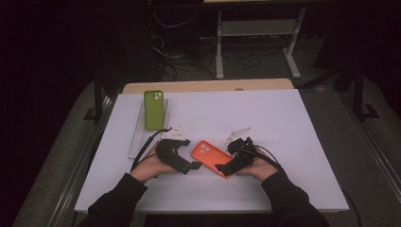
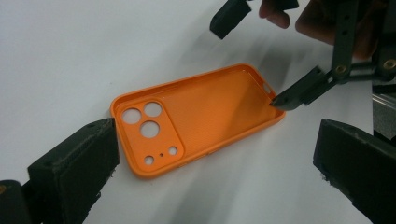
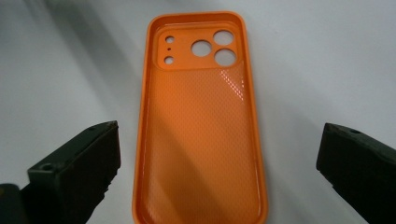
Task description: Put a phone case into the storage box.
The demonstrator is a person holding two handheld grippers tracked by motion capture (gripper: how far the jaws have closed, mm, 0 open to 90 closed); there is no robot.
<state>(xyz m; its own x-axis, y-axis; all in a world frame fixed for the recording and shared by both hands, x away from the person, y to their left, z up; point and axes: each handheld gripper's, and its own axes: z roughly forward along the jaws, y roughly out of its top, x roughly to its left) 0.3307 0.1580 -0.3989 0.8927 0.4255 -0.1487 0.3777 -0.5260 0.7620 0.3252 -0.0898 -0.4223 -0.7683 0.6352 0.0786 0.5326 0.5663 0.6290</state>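
- Black blocky fingers of our right gripper stand spread wide, holding nothing.
- Our left gripper is likewise released.
- Between them lies the orange phone case, hollow side up on the white worktop: glossy rim, dotted inner texture, round camera holes.

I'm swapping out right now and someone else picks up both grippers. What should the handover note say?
Left gripper: jaws open, empty, at the camera-hole end of the orange phone case.
Right gripper: jaws open, empty, at the case's other end; in the left gripper view one jaw tip sits at the rim there.
The orange case lies hollow side up on the white table, between the two grippers. A green phone rests on a clear tray at the far left.
Done: nothing gripped yet.
Left: probably grasp the orange case; the green phone looks untouched.
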